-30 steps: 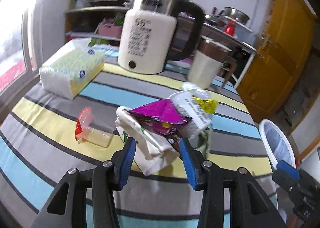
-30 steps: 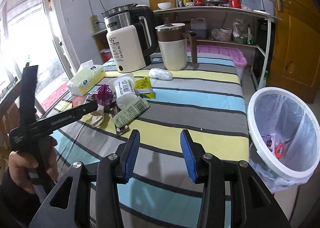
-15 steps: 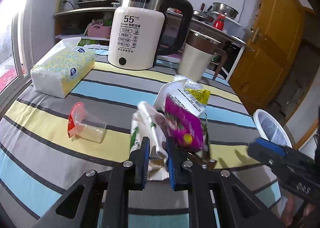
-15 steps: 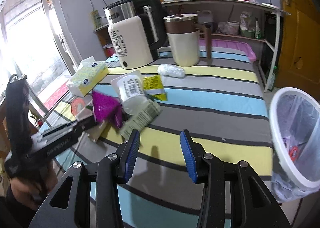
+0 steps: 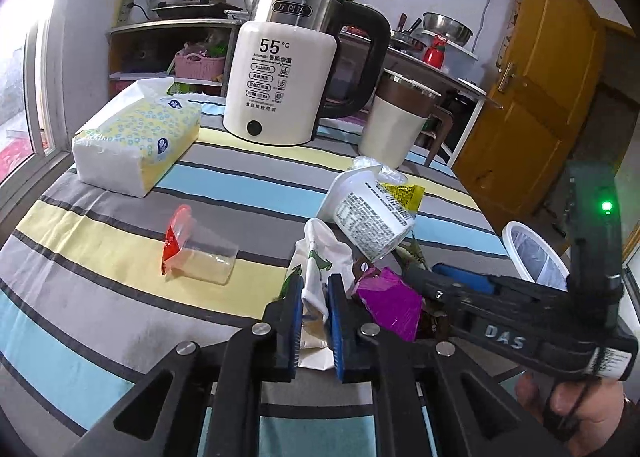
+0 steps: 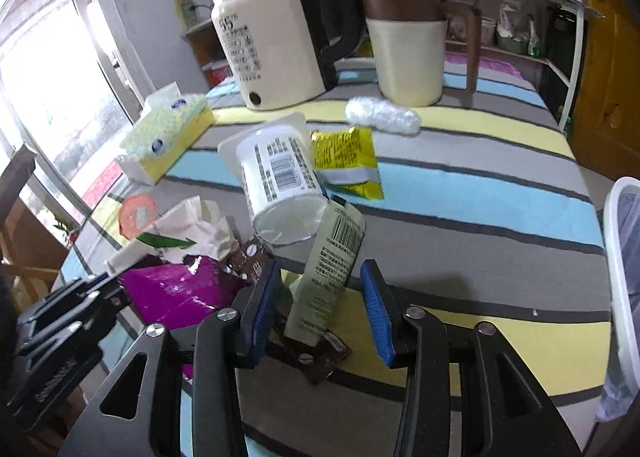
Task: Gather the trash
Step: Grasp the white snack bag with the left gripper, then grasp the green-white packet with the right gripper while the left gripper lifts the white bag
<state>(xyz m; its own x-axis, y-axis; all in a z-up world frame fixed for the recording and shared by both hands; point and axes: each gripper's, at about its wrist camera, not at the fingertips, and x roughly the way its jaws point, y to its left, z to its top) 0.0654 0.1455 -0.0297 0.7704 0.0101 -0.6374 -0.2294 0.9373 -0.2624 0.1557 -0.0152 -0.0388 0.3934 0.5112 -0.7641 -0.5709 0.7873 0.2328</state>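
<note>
My left gripper (image 5: 315, 291) is shut on a crumpled white paper wrapper with green print (image 5: 320, 253), which lies on the striped tablecloth. A purple foil wrapper (image 5: 390, 307) rests just right of it. In the right wrist view, my right gripper (image 6: 320, 311) straddles a pale green packet (image 6: 336, 265). Its jaws are closing, with gaps still showing beside both blue pads. A white yoghurt cup (image 6: 280, 185) lies on its side just beyond, leaning on that packet. A brown wrapper (image 6: 316, 361) lies under the packet.
A yellow snack packet (image 6: 346, 161), a crumpled clear plastic piece (image 6: 380, 115) and a small clear cup with a red lid (image 5: 192, 253) also lie on the cloth. Kettle (image 5: 280, 69), mug (image 5: 396, 121) and tissue pack (image 5: 136, 137) stand behind. A white bin (image 6: 622, 257) stands off the right edge.
My left gripper closed on the white paper wrapper, and the purple wrapper slipped to its right. My right gripper came in low over the pile, and its jaws narrowed around the pale green packet.
</note>
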